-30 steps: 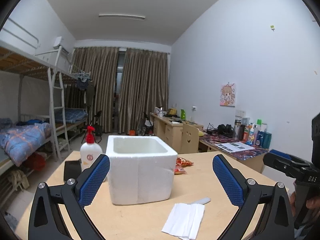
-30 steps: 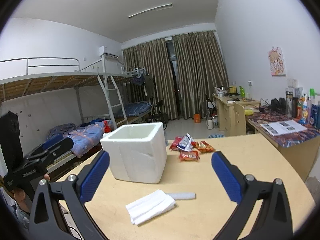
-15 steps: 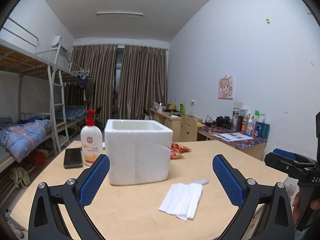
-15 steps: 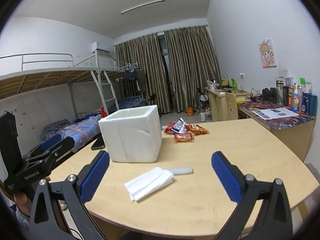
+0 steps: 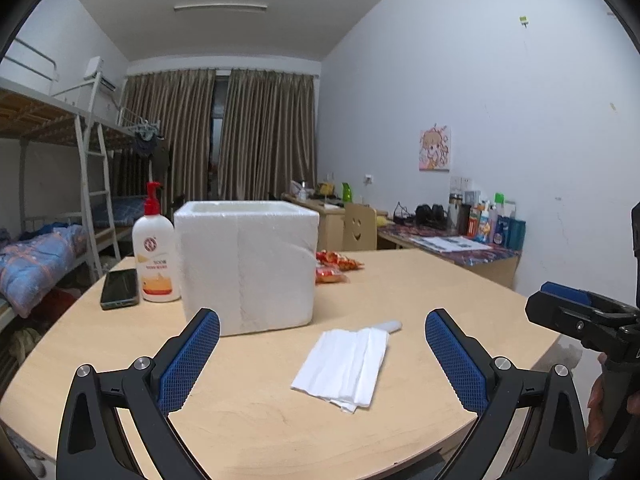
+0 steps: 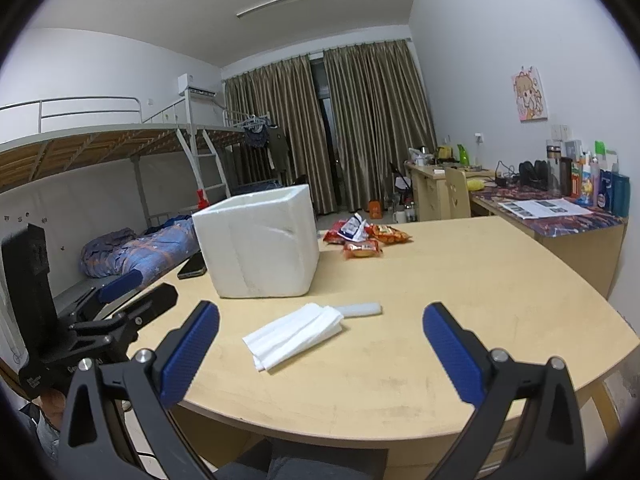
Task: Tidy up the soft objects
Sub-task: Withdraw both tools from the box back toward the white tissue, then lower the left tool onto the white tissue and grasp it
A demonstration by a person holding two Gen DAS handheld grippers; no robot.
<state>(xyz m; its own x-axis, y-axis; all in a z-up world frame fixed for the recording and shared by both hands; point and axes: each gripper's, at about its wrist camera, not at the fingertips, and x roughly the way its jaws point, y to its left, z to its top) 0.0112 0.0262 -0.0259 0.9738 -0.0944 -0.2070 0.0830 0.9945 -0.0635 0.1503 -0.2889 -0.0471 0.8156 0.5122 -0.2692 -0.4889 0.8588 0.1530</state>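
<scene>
A folded stack of white tissues (image 5: 345, 364) lies on the wooden table (image 5: 256, 432), in front of a white foam box (image 5: 246, 264). It shows in the right wrist view too (image 6: 294, 334), with the box (image 6: 258, 242) behind it. A small white tube (image 6: 360, 309) lies beside the tissues. Several red snack packets (image 6: 362, 238) lie behind the box. My left gripper (image 5: 322, 338) is open and empty, held just short of the tissues. My right gripper (image 6: 320, 330) is open and empty, near the table's front edge.
A lotion pump bottle (image 5: 155, 254) and a dark phone (image 5: 120, 288) sit left of the box. A bunk bed (image 5: 44, 208) stands to the left. A cluttered desk (image 6: 560, 216) stands along the right wall. The table edge (image 6: 360, 436) is close below the right gripper.
Both grippers have dropped lower and pulled back toward the near table edge. The box's inside is out of sight. Nothing on the table moved.
</scene>
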